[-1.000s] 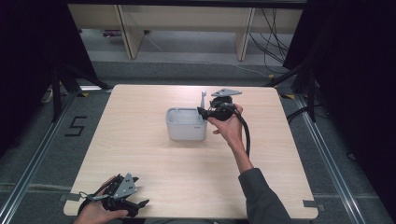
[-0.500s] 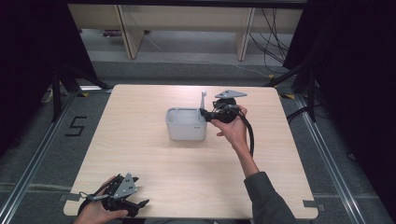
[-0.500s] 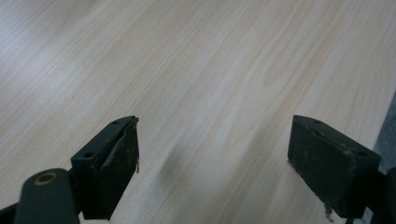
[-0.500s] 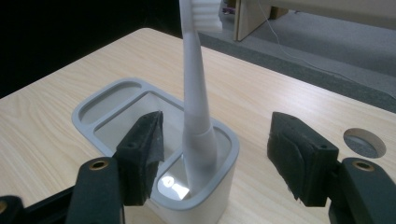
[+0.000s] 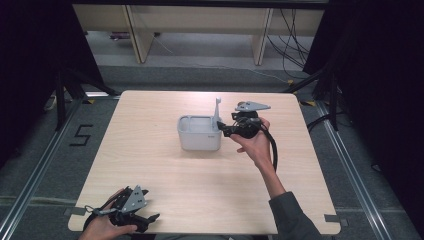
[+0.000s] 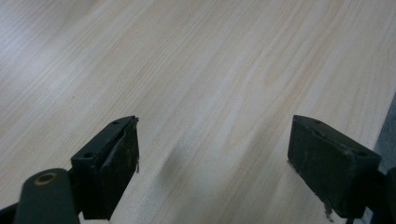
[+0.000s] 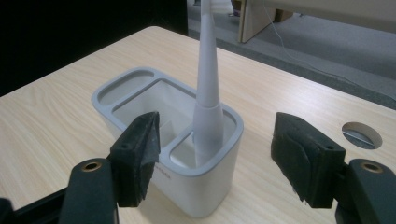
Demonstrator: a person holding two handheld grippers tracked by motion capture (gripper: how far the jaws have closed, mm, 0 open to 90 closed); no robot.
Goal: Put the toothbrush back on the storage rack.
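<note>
A pale grey holder (image 5: 200,134) with several compartments stands mid-table. A white slender brush handle (image 5: 217,107) stands upright in its right-hand compartment. My right gripper (image 5: 223,129) hovers just right of the holder, pointing at it. Its jaws have just been opening and stand wide apart. In the right gripper view the handle (image 7: 208,93) rises from the holder (image 7: 140,77) ahead of the right gripper (image 7: 217,130), and neither pad touches it. My left gripper (image 5: 145,217) rests at the table's near left edge. The left gripper (image 6: 212,135) is open over bare wood.
A round cable hole (image 7: 362,135) is cut in the tabletop beyond the holder. Wooden shelving (image 5: 200,25) stands behind the table, with cables on the floor at the back right. A "5" mark (image 5: 81,135) is on the floor at left.
My right gripper has drawn back to the right, away from the holder, with its jaws wider. The handle stays standing in the holder. The left gripper has not moved.
</note>
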